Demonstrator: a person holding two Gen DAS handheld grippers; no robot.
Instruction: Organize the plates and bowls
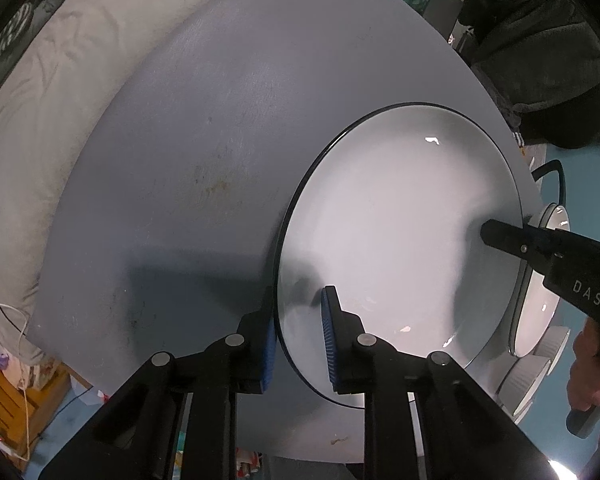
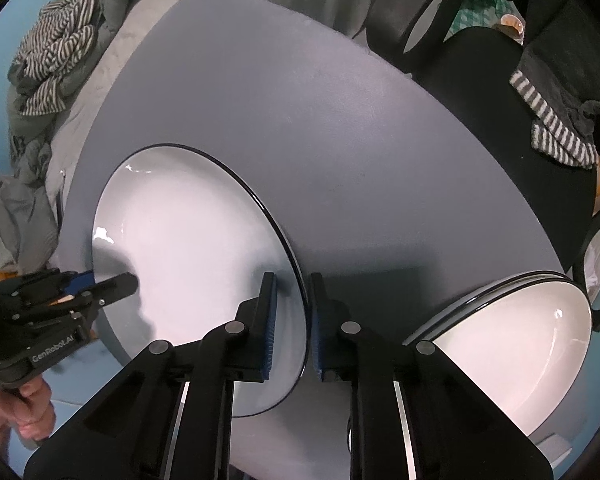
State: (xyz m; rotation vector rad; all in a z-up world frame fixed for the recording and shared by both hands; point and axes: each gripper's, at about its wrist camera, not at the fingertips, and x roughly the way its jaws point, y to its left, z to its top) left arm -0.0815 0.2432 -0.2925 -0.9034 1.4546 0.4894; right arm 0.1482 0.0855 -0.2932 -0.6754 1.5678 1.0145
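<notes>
The right gripper (image 2: pixel 292 320) points steeply down at a grey table (image 2: pixel 320 152) and pinches the right rim of a white plate (image 2: pixel 188 248) with a thin black edge, one blue pad on each side of the rim. The left gripper (image 2: pixel 112 286), held in a hand (image 2: pixel 24 408), clamps the plate's left rim. To the right of the plate, apart from it, sits a stack of similar plates (image 2: pixel 512 344). A black chair (image 2: pixel 480 76) stands beyond the table.
</notes>
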